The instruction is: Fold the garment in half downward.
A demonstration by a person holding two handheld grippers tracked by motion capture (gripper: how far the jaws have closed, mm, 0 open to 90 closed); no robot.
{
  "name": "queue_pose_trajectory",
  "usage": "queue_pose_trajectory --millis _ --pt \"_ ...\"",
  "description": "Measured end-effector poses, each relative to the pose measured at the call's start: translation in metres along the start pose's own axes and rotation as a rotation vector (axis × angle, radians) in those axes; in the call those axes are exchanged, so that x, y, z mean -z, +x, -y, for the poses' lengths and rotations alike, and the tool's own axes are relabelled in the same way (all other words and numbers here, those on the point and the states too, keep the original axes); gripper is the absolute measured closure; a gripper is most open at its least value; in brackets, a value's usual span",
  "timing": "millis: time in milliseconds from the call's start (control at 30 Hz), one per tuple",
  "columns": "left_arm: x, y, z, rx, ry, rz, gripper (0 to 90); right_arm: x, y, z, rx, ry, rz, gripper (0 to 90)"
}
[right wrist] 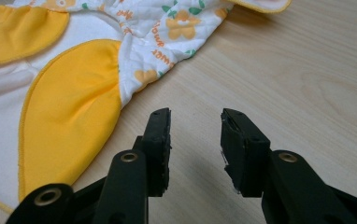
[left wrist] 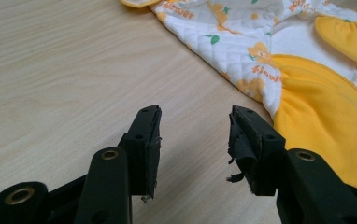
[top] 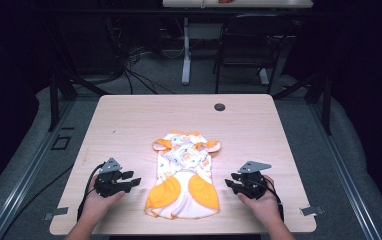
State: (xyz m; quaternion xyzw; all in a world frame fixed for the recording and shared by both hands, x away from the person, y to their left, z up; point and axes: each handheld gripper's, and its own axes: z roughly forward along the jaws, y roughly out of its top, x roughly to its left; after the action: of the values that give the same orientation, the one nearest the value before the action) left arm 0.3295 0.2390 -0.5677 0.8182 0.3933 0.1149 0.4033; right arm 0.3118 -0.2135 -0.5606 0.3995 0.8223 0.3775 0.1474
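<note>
Pale wood-grain covers the table (top: 129, 125), which stands on a grey floor with dark cables trailing behind it. At the left of the high view, the person's left hand (top: 96, 200) rests near the table's front edge and holds the left gripper (top: 131, 181), its jaws pointing right toward the cloth. In the left gripper view that gripper (left wrist: 194, 140) has its two black jaws spread apart with bare wood between them, gripping nothing; the right jaw's pad looks frayed at its edge.

Between the two grippers, in the middle of the table toward the front, lies a small quilted garment (top: 184, 175), flat on the wood. It is white with orange flowers and green leaves, orange ruffled trim at the far end and two large orange panels at the near end. In the left gripper view the garment (left wrist: 270, 65) lies just beyond and to the right of the jaws, not touching them.

Farther back on the table sits a small dark round grommet (top: 220, 107).

At the right, the right hand (top: 261, 202) holds the right gripper (top: 229, 184), aimed left at the garment. In the right gripper view its jaws (right wrist: 195, 140) likewise stand parted over bare wood, with the garment (right wrist: 74, 93) just up and to their left, apart from them.
</note>
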Motion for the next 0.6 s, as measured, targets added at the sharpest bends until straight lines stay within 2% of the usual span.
queue_pose_trajectory --millis 133,300,333,367,400,433,500,600 --pt "-0.003 -0.004 -0.002 -0.004 0.001 0.02 54.1 0.001 0.001 0.0 0.008 0.013 -0.006 62.3" --pt "-0.004 -0.005 -0.008 -0.016 0.011 0.043 55.3 0.001 0.003 -0.006 0.046 0.033 -0.001 62.5" --pt "-0.005 -0.004 -0.01 -0.009 0.01 0.06 55.7 0.0 0.003 -0.009 0.048 0.04 -0.009 63.0" --pt "-0.005 -0.002 -0.015 0.011 0.003 0.083 57.4 -0.002 0.003 -0.012 0.048 0.049 -0.04 65.0" --pt "-0.005 -0.002 -0.015 0.011 0.003 0.083 58.0 -0.002 0.003 -0.013 0.046 0.057 -0.052 65.6" --pt "-0.006 0.0 -0.021 0.031 -0.002 0.108 59.0 -0.003 0.003 -0.016 0.053 0.068 -0.058 66.5" --pt "-0.007 0.0 -0.028 0.012 0.006 0.096 59.3 -0.005 0.004 -0.019 0.07 0.078 -0.068 68.5" --pt "-0.01 0.001 -0.034 0.002 0.013 0.099 60.0 -0.006 0.005 -0.025 0.085 0.09 -0.073 69.1"
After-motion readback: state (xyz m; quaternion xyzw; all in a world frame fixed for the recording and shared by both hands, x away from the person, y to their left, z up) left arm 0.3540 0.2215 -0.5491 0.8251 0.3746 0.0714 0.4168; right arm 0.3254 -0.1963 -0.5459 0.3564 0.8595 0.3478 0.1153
